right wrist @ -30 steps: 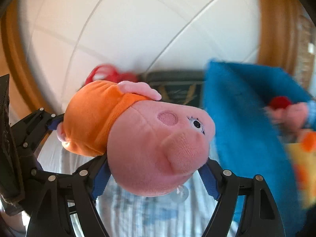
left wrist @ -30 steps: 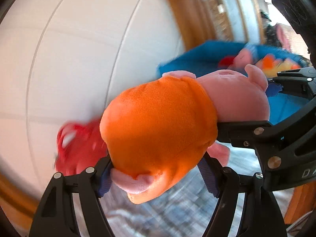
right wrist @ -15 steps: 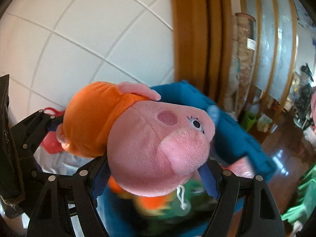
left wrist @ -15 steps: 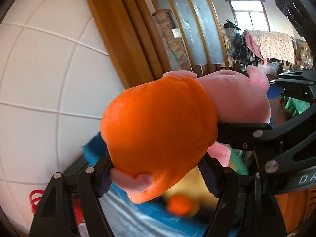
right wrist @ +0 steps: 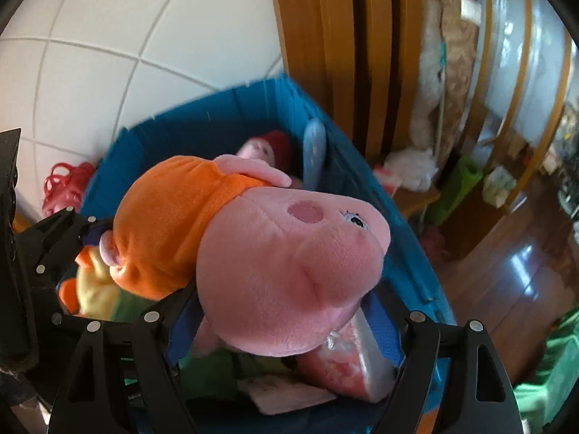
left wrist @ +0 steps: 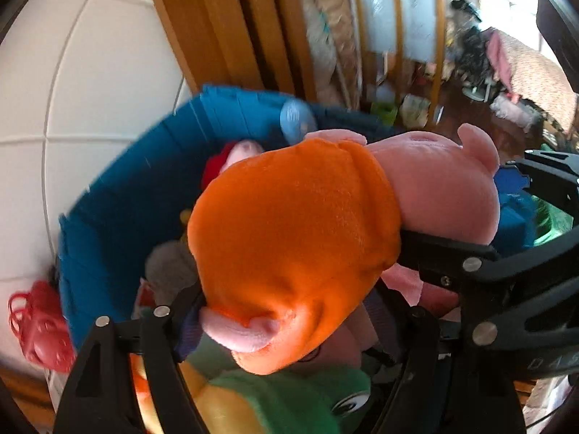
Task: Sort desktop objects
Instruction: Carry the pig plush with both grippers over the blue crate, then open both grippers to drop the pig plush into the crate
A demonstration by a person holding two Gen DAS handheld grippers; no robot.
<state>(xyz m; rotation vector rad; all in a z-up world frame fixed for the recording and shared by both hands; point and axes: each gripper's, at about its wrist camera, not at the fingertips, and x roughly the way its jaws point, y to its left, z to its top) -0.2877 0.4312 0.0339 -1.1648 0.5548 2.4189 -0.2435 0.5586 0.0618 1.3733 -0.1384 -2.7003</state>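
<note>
Left gripper [left wrist: 289, 322]: jaws closed on the orange-clad body of the pig plush [left wrist: 300, 238]
Right gripper [right wrist: 286, 318]: jaws clamped around the plush's pink head
Pig plush: held by both grippers, lying sideways in the air above the blue bin [right wrist: 217, 123]
Blue bin: against the white tiled wall [right wrist: 108, 43], holding a green and yellow plush [left wrist: 275, 401] and a red-capped doll [right wrist: 267, 148]
Red tangle [left wrist: 38, 325]: outside the bin, by the wall
</note>
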